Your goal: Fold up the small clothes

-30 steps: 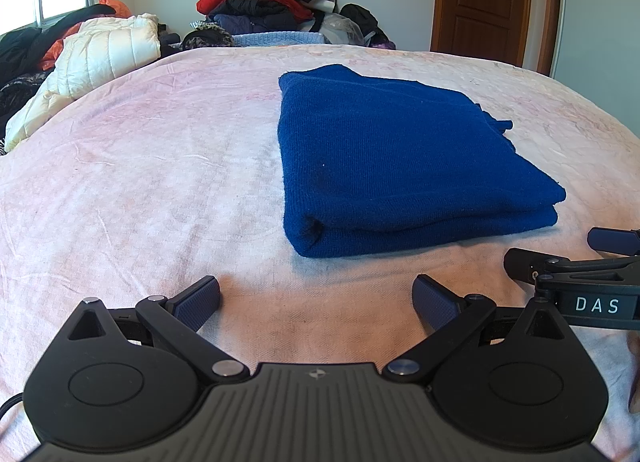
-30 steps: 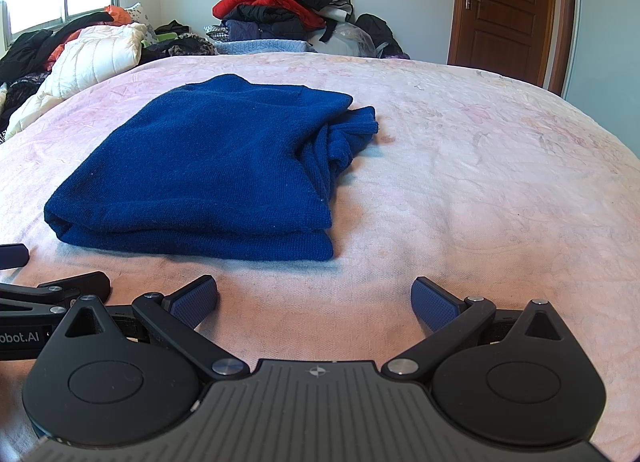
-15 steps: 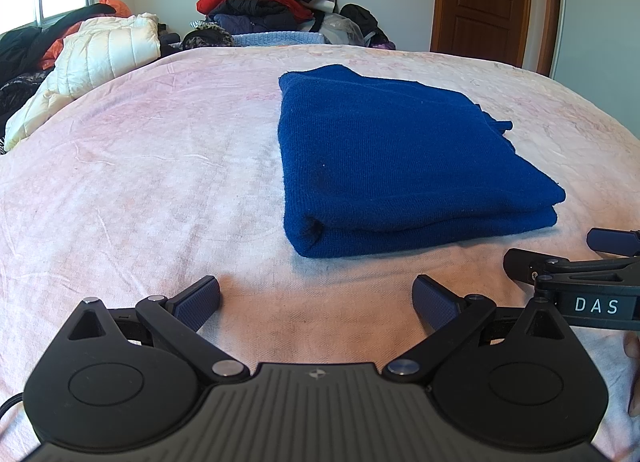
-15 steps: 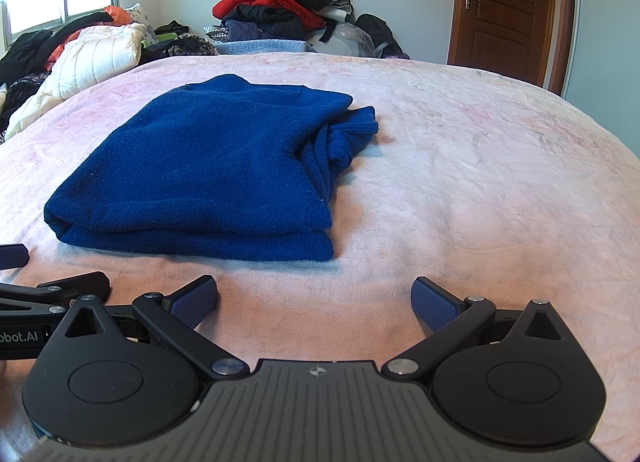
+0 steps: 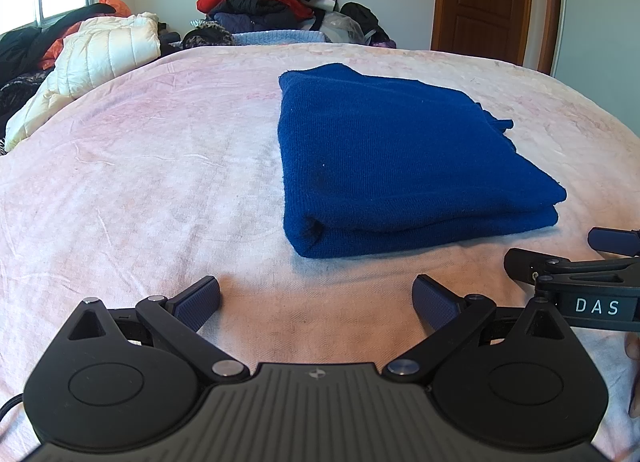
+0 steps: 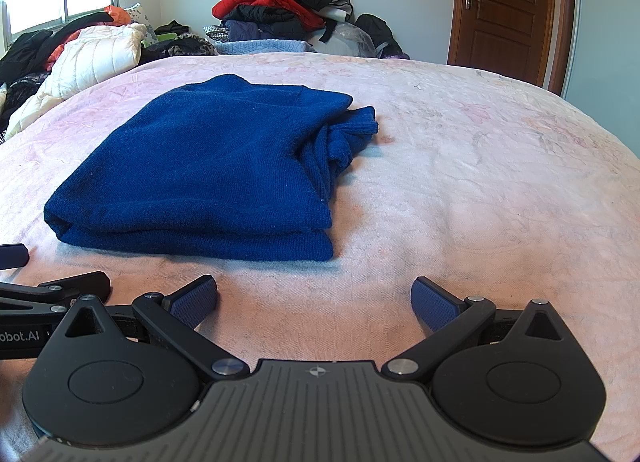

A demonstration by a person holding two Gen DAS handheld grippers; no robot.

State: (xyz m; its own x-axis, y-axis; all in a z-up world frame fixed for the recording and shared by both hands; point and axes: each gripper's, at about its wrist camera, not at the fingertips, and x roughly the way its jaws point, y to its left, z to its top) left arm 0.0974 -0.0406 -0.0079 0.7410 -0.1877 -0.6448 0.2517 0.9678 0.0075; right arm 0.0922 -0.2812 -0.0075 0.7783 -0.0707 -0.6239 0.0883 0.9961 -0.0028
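Note:
A dark blue knit garment [image 5: 400, 158] lies folded in a thick rectangle on the pink bedspread [image 5: 140, 182]. In the right wrist view the garment [image 6: 208, 174] lies ahead to the left, with a bunched sleeve at its far right corner. My left gripper [image 5: 316, 300] is open and empty, low over the bed just short of the garment's near edge. My right gripper [image 6: 314, 300] is open and empty, beside the left one, near the garment's right corner. The right gripper's fingers [image 5: 612, 240] show at the right edge of the left wrist view.
A pile of red, black and grey clothes [image 5: 272, 2] rises behind the far edge of the bed. A white quilted jacket [image 5: 92, 58] and dark clothes lie at the far left. A brown door [image 6: 508, 6] stands at the far right.

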